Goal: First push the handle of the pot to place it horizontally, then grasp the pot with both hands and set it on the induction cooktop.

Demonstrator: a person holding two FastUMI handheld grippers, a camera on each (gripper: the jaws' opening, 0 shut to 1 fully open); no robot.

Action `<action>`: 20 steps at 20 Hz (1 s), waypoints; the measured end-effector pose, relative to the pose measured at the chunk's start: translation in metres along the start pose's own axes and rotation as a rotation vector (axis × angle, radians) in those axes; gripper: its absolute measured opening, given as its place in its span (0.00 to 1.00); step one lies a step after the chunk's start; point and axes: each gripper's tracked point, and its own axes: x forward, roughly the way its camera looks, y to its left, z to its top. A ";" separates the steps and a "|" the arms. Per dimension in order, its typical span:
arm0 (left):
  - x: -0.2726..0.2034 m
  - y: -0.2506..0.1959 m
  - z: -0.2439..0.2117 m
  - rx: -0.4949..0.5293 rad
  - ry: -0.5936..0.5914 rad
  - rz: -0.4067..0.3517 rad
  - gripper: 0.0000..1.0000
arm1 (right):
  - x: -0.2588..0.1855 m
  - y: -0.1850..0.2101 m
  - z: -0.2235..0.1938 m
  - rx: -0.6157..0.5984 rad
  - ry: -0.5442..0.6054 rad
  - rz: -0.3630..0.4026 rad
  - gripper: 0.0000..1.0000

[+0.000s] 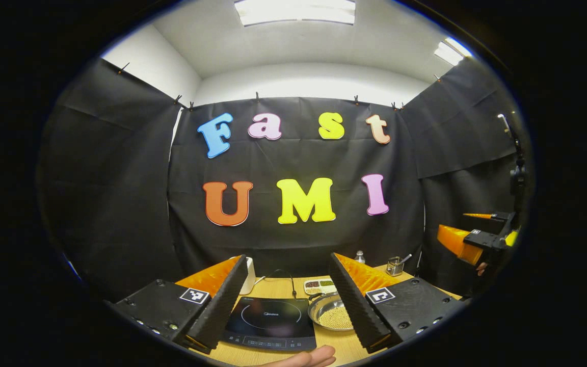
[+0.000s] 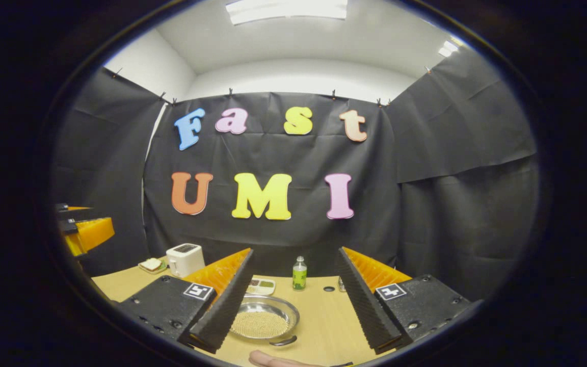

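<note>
Black cloth walls enclose the booth; white ceiling with lit panels above; light wooden table point(image 1: 283, 288) below.

Left gripper view: left gripper point(image 1: 288, 300) held above the near edge of the table, jaws wide apart, nothing between them. Black induction cooktop point(image 1: 272, 318) lies on the table between the fingers, near side; its cable runs off toward the far wall. Pot point(image 1: 331, 312), a shallow metal pan filled with small pale grains, sits just right of the cooktop, partly hidden by the right finger. Handle not clear in this view. A compartment dish point(image 1: 320, 286) with dark and green contents lies just beyond the pot. A metal holder point(image 1: 395, 265) stands at the far right of the table. A bare hand point(image 1: 306, 358) shows at the near edge.

Right gripper view: right gripper point(image 2: 293, 298) also raised above the table, jaws wide apart and empty. Pot point(image 2: 264, 319) lies on the table between the fingers, toward the left one; a dark handle point(image 2: 283, 342) shows at its near rim. Green bottle point(image 2: 299, 273) stands beyond it. White toaster point(image 2: 185, 259) at far left, a plate of bread point(image 2: 152, 264) beside it.
</note>
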 end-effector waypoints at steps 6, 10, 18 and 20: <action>-0.007 0.004 -0.002 0.000 -0.007 -0.012 0.96 | 0.027 0.015 -0.040 0.001 0.087 0.032 0.99; -0.012 0.011 -0.006 0.000 -0.013 0.000 0.96 | 0.041 0.032 -0.076 0.046 0.160 0.087 0.89; -0.016 0.029 -0.023 -0.003 -0.019 0.021 0.96 | 0.070 0.070 -0.159 0.026 0.363 0.201 0.30; -0.016 0.036 -0.025 -0.003 -0.031 0.035 0.96 | 0.072 0.077 -0.181 0.018 0.428 0.208 0.11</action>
